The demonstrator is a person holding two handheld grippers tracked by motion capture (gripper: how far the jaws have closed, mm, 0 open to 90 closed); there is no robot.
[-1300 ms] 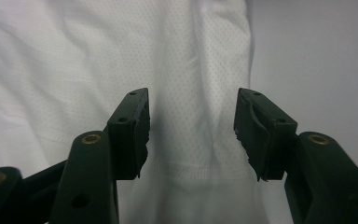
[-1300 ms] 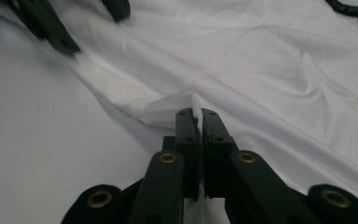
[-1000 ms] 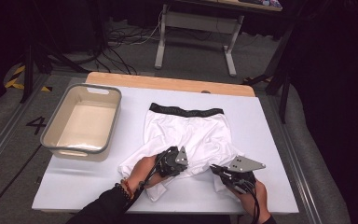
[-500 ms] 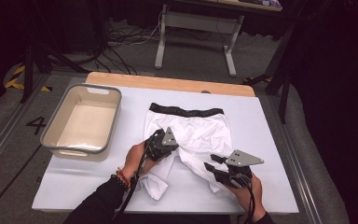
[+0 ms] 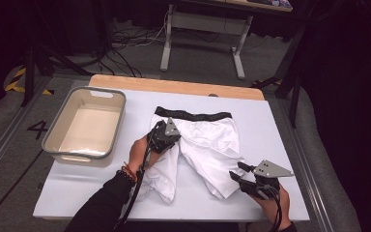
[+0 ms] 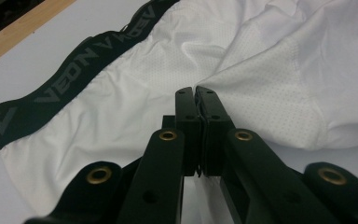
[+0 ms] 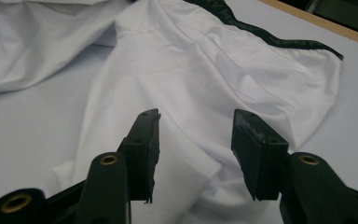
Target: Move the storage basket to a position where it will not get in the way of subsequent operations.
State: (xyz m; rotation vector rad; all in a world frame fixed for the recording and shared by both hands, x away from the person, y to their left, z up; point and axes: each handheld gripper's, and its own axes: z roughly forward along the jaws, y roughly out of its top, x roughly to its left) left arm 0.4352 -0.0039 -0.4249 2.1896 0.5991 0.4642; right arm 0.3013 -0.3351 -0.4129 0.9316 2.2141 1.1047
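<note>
Since a second ago, left tool (image 5: 165,137), clamped on white shorts (image 5: 207,145), has carried one leg toward the black waistband (image 5: 193,115); right tool (image 5: 241,175) has just been opening, empty, fold half done.

There is one pair of white shorts (image 5: 200,145), one grey tub (image 5: 84,125), one table (image 5: 280,125) and two grippers: left gripper (image 5: 171,129), right gripper (image 5: 236,170).

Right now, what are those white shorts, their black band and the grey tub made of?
The white shorts look like thin, stretchy sports fabric: tiny mesh holes and soft folds show in the left gripper view. The black band seems woven elastic, matte, with grey lettering. The grey tub is probably plastic: smooth moulded walls, rounded corners, a slight sheen.
</note>
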